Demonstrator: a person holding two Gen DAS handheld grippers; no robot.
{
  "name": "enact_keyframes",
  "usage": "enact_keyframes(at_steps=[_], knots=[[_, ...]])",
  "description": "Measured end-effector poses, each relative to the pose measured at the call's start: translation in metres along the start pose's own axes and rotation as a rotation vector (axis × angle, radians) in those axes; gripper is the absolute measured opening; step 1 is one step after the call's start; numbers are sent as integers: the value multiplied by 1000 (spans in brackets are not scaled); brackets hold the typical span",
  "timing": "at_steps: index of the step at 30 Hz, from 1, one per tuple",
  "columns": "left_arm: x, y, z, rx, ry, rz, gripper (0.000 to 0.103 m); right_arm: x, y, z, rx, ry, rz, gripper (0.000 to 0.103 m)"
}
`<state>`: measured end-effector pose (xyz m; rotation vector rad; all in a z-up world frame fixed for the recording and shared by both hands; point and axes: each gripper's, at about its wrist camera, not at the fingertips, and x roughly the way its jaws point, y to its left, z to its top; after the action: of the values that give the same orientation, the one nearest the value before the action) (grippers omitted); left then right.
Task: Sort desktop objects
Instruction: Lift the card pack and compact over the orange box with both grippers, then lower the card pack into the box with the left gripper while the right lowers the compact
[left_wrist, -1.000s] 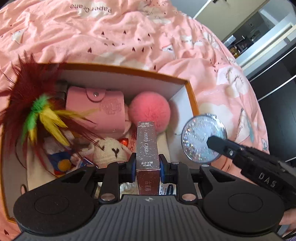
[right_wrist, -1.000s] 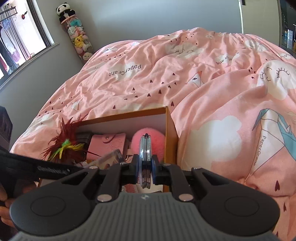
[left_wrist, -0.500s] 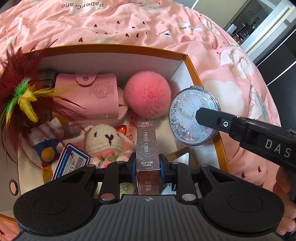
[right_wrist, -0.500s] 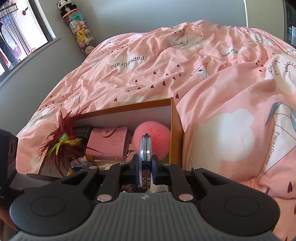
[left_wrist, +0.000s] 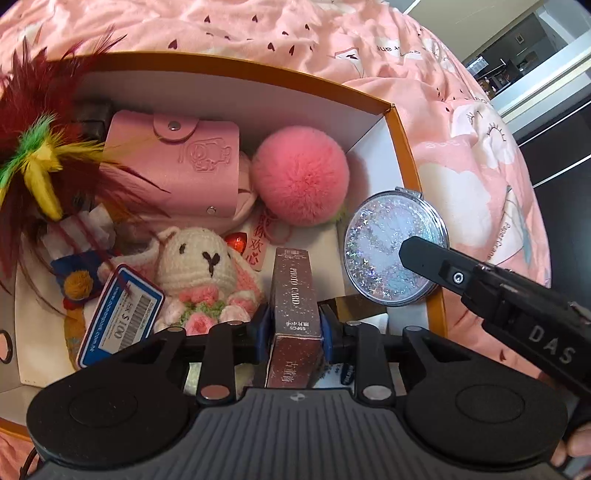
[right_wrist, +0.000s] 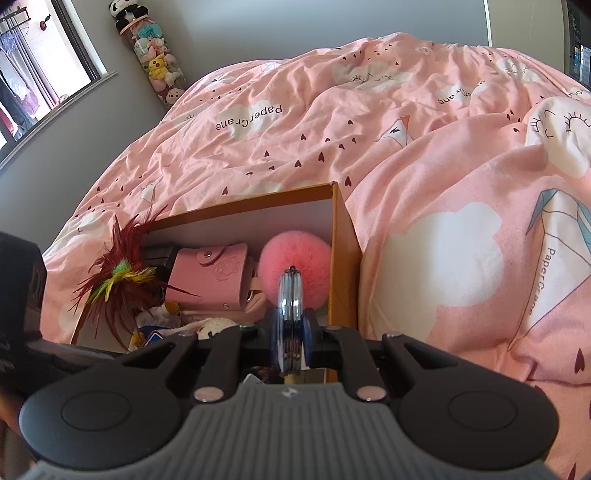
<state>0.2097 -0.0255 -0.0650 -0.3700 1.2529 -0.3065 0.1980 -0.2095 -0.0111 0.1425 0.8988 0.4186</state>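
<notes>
Both grippers have come lower over the orange box (left_wrist: 400, 147) than a second ago; its contents fill more of the left wrist view. Left gripper (left_wrist: 294, 328): jaws have just been opening, card pack (left_wrist: 293, 295) between them, blue pads at its sides. Whether they press on it I cannot tell. Pack points down into the free strip near the box's right wall, beside the knitted rabbit (left_wrist: 201, 262).

Right gripper (right_wrist: 291, 332): clamped narrow on the round glitter mirror (left_wrist: 395, 251), held on edge over the right rim, partly inside the box. No change in its grip.

Already in the box: pink wallet (left_wrist: 177, 162) and pompom (left_wrist: 301, 173) along the far wall, feather toy (left_wrist: 40, 162) at the far-left corner.

Judgement: pack is being released into the box; mirror follows.
</notes>
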Motion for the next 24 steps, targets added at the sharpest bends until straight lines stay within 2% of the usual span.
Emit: enact_keyframes(at_steps=[9,16,20,24], knots=[[-19,7,-3,21,7,-45,28,1,0,-4,1,12,3,14],[-24,2,-4,39,4,-30,27,-2,1,-4,-2,5,-4,14],[-32,-7,7,107,15,-6,27,-2,0,-4,3,8,-9,14],[-27,-6,16,83,6,5,27,0,0,-5,10,14,-5,14]])
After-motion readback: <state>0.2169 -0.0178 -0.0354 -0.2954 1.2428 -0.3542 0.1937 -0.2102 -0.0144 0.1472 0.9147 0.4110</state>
